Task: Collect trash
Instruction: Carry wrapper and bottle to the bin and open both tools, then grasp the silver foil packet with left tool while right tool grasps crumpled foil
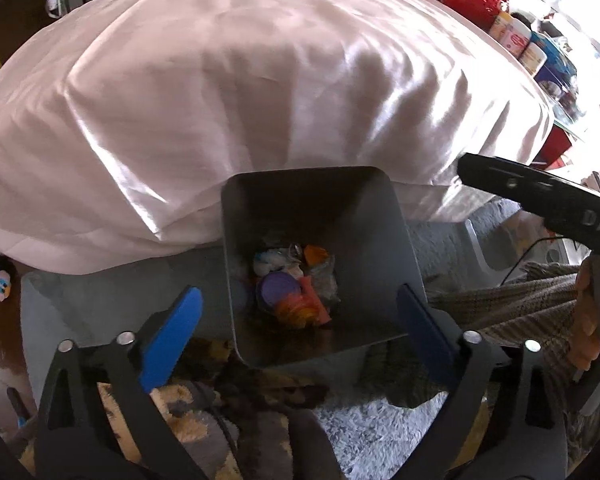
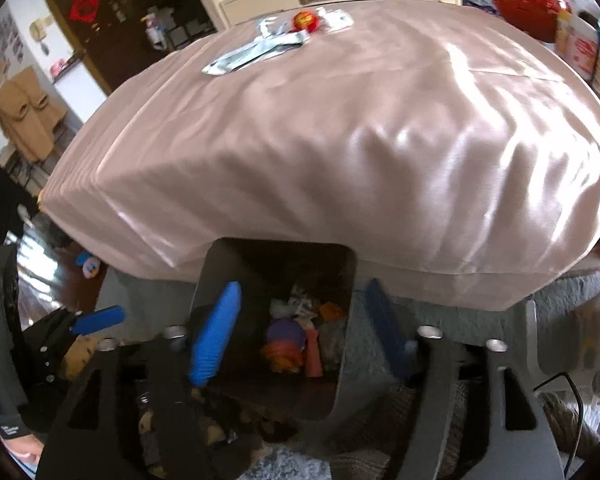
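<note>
Trash (image 1: pixel 296 288) piled in the grey bin (image 1: pixel 380 216), left gripper (image 1: pixel 300 320) spread wide and empty above it, right gripper (image 2: pixel 296 332) gaping too, nothing held

Left tool (image 1: pixel 300 332): angled steeply downward, blue fingers (image 1: pixel 172 336) spread wide, nothing between them. Right tool (image 2: pixel 300 332): angled downward, fingers (image 2: pixel 216 332) apart, empty. Hand (image 1: pixel 588 316) grips the right tool's handle.

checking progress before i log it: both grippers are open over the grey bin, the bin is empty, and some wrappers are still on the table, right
Not quite: the bin is not empty. The left wrist view shows trash at its bottom, including a purple lid and orange wrappers. The rest holds: the left gripper and right gripper are open above it, and wrappers still lie on the table.
</note>
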